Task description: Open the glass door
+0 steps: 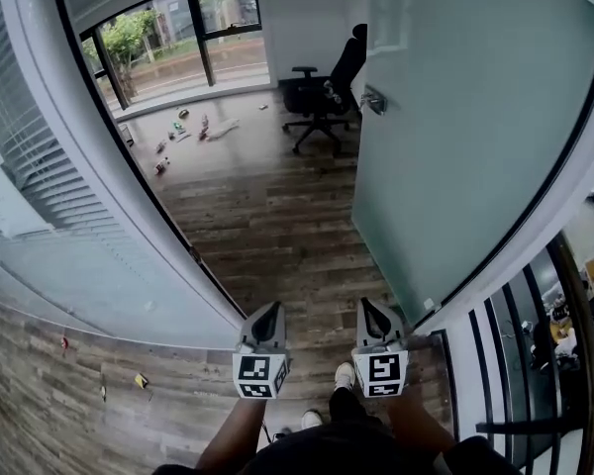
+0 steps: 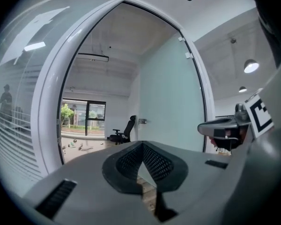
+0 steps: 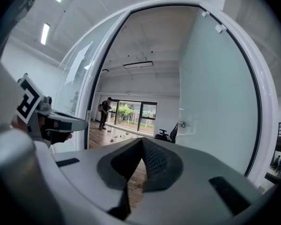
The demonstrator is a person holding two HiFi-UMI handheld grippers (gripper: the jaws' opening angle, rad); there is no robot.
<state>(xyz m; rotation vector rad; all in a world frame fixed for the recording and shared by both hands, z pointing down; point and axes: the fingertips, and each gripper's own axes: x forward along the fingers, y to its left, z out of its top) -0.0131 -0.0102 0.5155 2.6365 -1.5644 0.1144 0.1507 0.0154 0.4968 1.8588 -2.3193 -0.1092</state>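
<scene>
The frosted glass door (image 1: pixel 455 117) stands swung open into the room on the right, its metal handle (image 1: pixel 374 100) at the far edge. My left gripper (image 1: pixel 267 311) and right gripper (image 1: pixel 374 307) hang side by side at the threshold, pointing level through the doorway, apart from the door. Both are shut with nothing between the jaws. In the left gripper view the left gripper (image 2: pixel 143 144) has its tips meeting, the door (image 2: pixel 168 102) ahead on the right. The right gripper view shows the right gripper (image 3: pixel 142 140) likewise closed beside the door (image 3: pixel 210 102).
A white door frame (image 1: pixel 129 156) and a glass wall with blinds (image 1: pixel 30 186) bound the left side. Inside are a black office chair (image 1: pixel 327 92), small items scattered on the wood floor (image 1: pixel 183 132) and a window (image 1: pixel 168 38). A person (image 3: pixel 104 111) stands far inside. A dark railing (image 1: pixel 535 364) is at right.
</scene>
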